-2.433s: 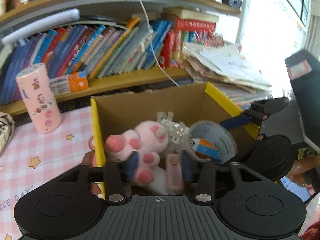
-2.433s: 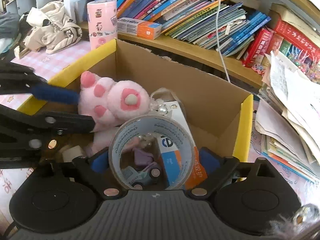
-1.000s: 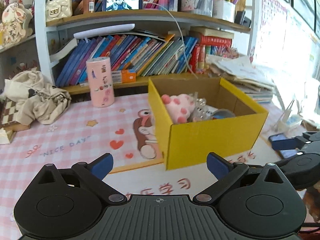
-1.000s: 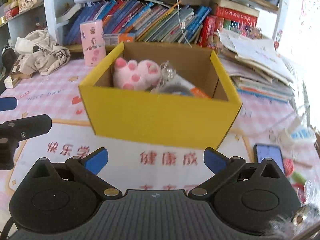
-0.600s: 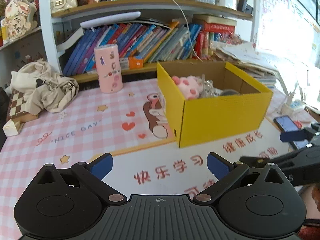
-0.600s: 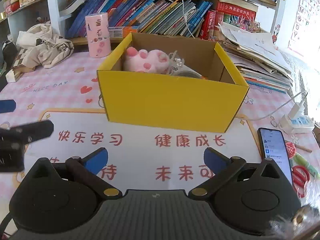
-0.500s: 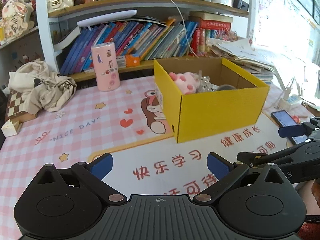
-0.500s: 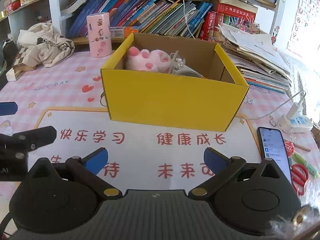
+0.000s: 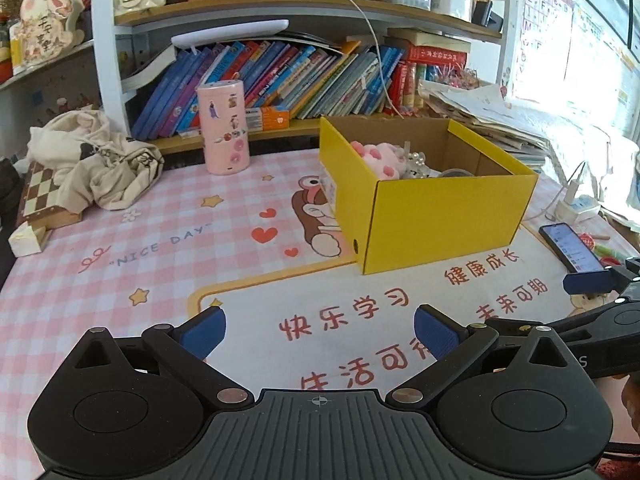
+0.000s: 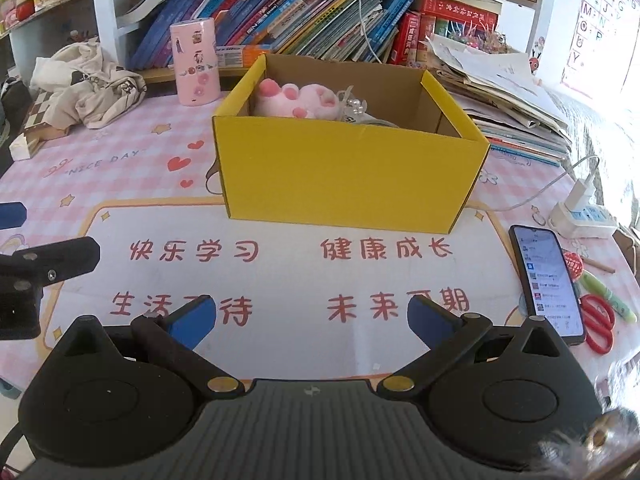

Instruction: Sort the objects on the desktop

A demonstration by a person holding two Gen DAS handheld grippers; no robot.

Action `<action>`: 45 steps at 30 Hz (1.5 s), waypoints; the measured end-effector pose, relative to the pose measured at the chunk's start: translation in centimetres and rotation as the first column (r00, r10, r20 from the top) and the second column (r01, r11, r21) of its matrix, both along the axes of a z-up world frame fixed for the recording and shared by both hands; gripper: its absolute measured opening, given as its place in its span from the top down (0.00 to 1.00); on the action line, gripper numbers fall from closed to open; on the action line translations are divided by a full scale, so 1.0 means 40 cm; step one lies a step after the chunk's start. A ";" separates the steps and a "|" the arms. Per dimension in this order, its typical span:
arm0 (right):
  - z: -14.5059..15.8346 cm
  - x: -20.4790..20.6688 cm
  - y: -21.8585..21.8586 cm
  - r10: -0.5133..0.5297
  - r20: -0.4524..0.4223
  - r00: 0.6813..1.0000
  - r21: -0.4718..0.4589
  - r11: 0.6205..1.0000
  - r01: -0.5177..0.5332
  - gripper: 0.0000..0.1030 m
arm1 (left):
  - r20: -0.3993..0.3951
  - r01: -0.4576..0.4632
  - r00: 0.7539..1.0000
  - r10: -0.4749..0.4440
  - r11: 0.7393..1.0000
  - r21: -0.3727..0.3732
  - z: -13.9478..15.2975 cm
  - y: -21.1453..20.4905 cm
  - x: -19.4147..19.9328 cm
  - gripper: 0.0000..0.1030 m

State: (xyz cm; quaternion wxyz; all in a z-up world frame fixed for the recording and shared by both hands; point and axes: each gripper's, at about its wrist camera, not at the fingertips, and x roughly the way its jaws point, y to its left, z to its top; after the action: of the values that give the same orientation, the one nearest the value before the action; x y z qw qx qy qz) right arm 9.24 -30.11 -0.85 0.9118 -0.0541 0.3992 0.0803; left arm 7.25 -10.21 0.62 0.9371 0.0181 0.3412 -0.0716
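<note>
- Yellow cardboard box (image 10: 348, 176), open-topped, standing upright toward the back middle of the desk (image 10: 132, 152), long axis running roughly left to right across the right wrist view, one corner turned toward the left wrist camera.
- Plain brown inside, bright yellow outside and along the top edges; small round hole low on the short side facing the left wrist camera.
- Packed inside at the left end: pink plush toy (image 10: 296, 106), paw pads up; just beside it a clear beaded trinket (image 10: 354, 106); grey rim of a tape roll (image 9: 458, 173) barely showing above the front wall.
- Left gripper (image 9: 320, 330) spread wide, blue fingertips well apart, holding nothing, hovering over the white printed panel near the front edge of the desk, well apart from the box.
- Right gripper (image 10: 312, 316) likewise spread wide and empty, above the red lettering at the front edge.
- Pink cylindrical canister (image 10: 195, 62) upright at the back edge, left of the box.
- Crumpled beige cloth (image 10: 90, 84) over a chessboard (image 9: 38, 196) at the back left corner.
- Smartphone (image 10: 546, 280), screen lit, flat near the right edge; red scissors (image 10: 598, 322) just beside it; white power strip (image 10: 582, 220) behind.
- Rows of leaning books (image 10: 280, 16) on the shelf behind the desk.
</note>
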 end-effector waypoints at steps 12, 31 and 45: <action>-0.010 -0.035 0.026 -0.007 -0.010 1.000 0.006 1.000 0.007 0.00 | 0.001 -0.004 1.000 0.004 1.000 -0.011 -0.005 0.031 -0.036 0.01; -0.005 -0.076 0.051 0.000 -0.002 1.000 -0.003 1.000 0.000 0.00 | -0.007 -0.030 1.000 0.030 1.000 -0.006 -0.006 0.057 -0.069 0.01; -0.006 -0.079 0.048 0.007 -0.008 1.000 -0.004 1.000 -0.007 0.00 | -0.004 -0.030 1.000 0.030 0.999 -0.014 -0.003 0.052 -0.080 0.00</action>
State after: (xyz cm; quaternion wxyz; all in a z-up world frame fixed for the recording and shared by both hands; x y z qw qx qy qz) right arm 6.09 -28.18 -1.09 0.9098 -0.0569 0.4028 0.0828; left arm 4.05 -8.13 0.48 0.9375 0.0061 0.3428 -0.0598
